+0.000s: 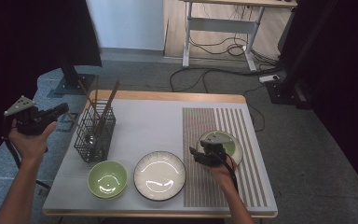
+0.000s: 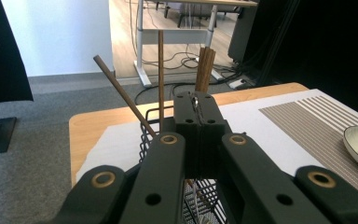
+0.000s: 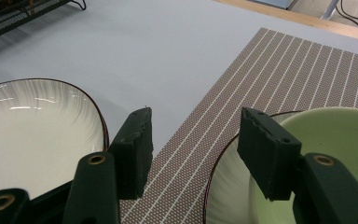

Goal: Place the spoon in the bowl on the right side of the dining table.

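A thin metal utensil (image 2: 196, 108) is clamped in the left gripper (image 1: 58, 111) above the wire basket (image 1: 94, 135) on the desk, while the right gripper (image 3: 193, 151) is held half-open beside the plated bowl (image 3: 328, 140), probably its destination.

No legible text, label, brand, number or sign anywhere on the table (image 1: 135, 122) or near it. Bare of markings: wire basket (image 1: 94, 132), chopsticks (image 1: 106, 108) standing in it, green bowl (image 1: 107, 179) and white plate (image 1: 159, 175) in front of the basket, striped mat (image 1: 214, 186) to the plate's right. Both grippers' black jaws likewise carry no print in the gripper views, just brass rivets.
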A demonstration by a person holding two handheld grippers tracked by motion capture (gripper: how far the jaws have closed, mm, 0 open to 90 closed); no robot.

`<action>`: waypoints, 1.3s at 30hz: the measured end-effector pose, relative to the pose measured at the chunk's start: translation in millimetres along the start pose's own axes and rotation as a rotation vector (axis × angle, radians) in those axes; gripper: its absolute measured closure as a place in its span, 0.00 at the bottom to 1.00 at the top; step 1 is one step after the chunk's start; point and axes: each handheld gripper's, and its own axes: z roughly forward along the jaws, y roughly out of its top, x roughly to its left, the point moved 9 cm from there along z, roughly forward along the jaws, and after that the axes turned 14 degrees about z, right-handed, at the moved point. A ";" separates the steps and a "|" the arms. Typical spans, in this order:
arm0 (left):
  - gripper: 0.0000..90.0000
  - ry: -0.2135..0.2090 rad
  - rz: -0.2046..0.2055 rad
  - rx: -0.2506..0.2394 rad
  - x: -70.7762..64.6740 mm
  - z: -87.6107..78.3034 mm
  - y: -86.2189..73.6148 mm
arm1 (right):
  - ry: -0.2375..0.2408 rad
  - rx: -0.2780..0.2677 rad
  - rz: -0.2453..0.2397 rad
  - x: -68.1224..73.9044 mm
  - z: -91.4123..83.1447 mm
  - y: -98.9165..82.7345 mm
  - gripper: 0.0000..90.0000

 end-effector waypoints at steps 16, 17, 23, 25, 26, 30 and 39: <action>1.00 -0.037 0.029 -0.025 -11.6 -8.4 14.4 | -0.006 0.004 0.005 -2.4 0.3 -1.0 0.50; 1.00 -0.041 0.029 -0.028 -12.3 -8.8 15.5 | -0.006 0.004 0.004 -2.4 0.4 -1.1 0.50; 0.99 -0.070 0.015 -0.049 -16.1 -10.7 21.4 | -0.005 0.006 0.003 -1.7 0.5 -1.4 0.50; 1.00 -0.076 0.017 -0.059 -18.5 -12.9 24.8 | -0.006 0.004 0.006 -2.4 0.0 -1.1 0.50; 1.00 -0.076 0.017 -0.059 -18.5 -12.9 24.8 | -0.006 0.004 0.006 -2.4 0.0 -1.1 0.50; 1.00 -0.085 0.022 -0.075 -22.4 -15.8 30.9 | -0.005 0.004 0.006 -2.4 0.2 -1.2 0.50; 1.00 -0.098 0.040 -0.100 -29.4 -22.4 42.4 | -0.005 0.006 0.003 -1.8 0.6 -1.5 0.50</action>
